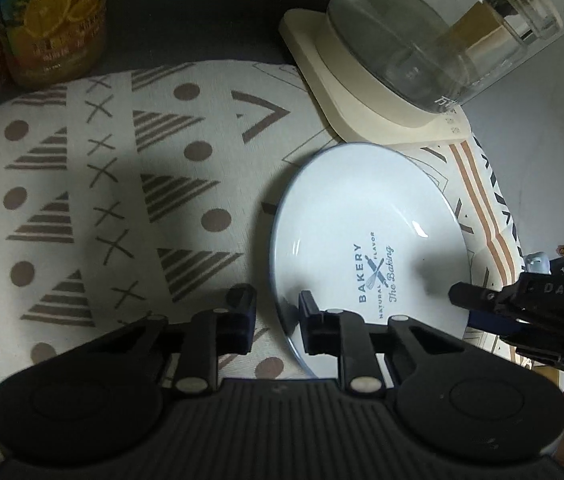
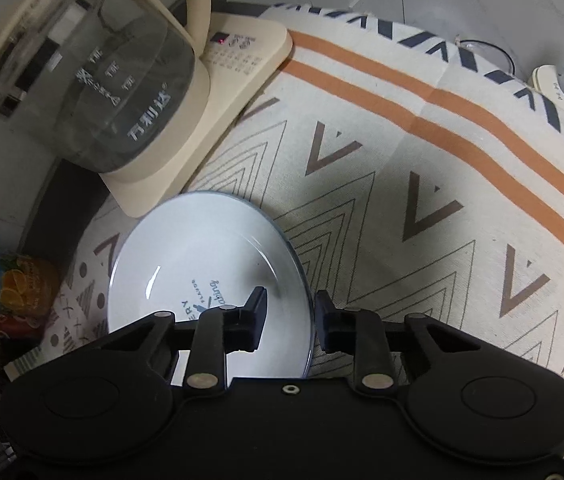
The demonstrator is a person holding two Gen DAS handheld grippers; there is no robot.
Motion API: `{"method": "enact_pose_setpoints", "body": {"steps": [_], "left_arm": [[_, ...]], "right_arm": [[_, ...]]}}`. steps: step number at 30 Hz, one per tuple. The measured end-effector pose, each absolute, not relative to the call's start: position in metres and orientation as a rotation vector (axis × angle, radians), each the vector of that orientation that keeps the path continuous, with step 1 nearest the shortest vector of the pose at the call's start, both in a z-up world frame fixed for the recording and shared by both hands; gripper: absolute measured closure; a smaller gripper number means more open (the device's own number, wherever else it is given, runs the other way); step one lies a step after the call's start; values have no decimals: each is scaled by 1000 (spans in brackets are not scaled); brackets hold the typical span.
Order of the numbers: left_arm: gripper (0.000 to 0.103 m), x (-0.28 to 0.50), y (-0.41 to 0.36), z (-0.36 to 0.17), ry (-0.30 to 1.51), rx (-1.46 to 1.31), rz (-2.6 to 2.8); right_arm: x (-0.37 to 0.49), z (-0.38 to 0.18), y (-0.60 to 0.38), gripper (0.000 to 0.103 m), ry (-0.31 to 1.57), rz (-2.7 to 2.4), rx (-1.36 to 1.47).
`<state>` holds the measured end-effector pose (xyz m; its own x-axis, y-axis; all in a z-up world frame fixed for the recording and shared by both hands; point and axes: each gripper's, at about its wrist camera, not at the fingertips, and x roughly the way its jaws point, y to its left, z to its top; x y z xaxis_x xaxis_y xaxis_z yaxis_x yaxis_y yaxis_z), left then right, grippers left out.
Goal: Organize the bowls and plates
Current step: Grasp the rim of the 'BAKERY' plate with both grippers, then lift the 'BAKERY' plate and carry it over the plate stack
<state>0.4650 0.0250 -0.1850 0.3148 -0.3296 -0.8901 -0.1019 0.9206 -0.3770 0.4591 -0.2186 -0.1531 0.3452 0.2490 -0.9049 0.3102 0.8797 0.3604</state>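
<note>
My left tongs (image 1: 276,312) and right tongs (image 2: 290,312) each straddle the plate (image 1: 362,232) rim, narrowed, seemingly not yet pinching; nothing's organized yet.

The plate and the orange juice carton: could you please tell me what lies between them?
Only bare patterned tablecloth lies between the plate and the orange juice carton, as the left wrist view shows.

White plate (image 2: 210,264) at seven o'clock, its edge between the right gripper (image 2: 291,312) fingers, kettle (image 2: 82,80) at ten o'clock.
</note>
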Motion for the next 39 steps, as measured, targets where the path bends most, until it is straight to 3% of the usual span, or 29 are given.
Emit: {"method": "enact_pose_setpoints", "body": {"steps": [11, 19, 39], "left_arm": [[86, 466, 17, -185, 1228, -422, -166], [88, 460, 40, -163, 1164, -422, -157], [89, 378, 89, -105, 1028, -484, -63]], "right_arm": [[465, -166, -211, 88, 1255, -80, 479], [451, -137, -211, 99, 1131, 26, 539], [405, -84, -168, 98, 1023, 196, 456]]}}
